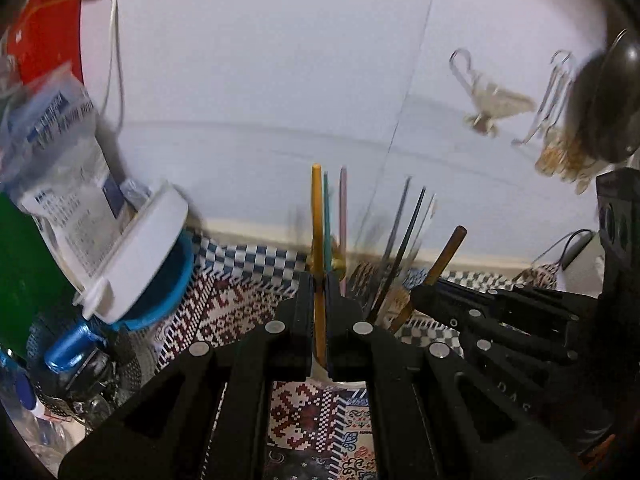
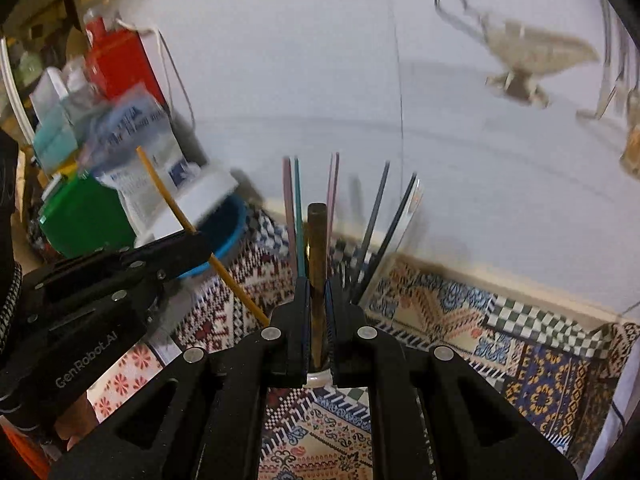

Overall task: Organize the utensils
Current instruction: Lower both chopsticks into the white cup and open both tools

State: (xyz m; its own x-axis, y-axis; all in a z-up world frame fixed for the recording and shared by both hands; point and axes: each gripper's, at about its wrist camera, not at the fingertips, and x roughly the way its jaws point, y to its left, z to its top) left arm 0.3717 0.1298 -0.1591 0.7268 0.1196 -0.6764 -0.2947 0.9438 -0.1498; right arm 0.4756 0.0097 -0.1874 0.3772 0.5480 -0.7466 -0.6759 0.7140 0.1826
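My left gripper [image 1: 319, 286] is shut on a yellow chopstick [image 1: 317, 216], held upright; it also shows in the right wrist view [image 2: 192, 236] with the yellow stick [image 2: 160, 188] slanting through it. My right gripper [image 2: 318, 284] is shut on a brown chopstick [image 2: 317, 240], held upright; it shows in the left wrist view [image 1: 424, 292] with the brown stick [image 1: 448, 254]. Behind both stand several thin sticks, teal [image 2: 298, 208], pink [image 2: 333, 192] and dark [image 2: 376, 216], upright in a white cup whose rim [image 2: 319, 378] shows between my fingers.
A patterned cloth [image 2: 440, 320] covers the table against a white wall. At the left is clutter: a green box [image 2: 80, 216], a blue bowl [image 2: 228, 232], a red bag [image 2: 120, 60]. A metal gravy boat [image 2: 532, 56] and clips [image 1: 548, 96] hang at the right.
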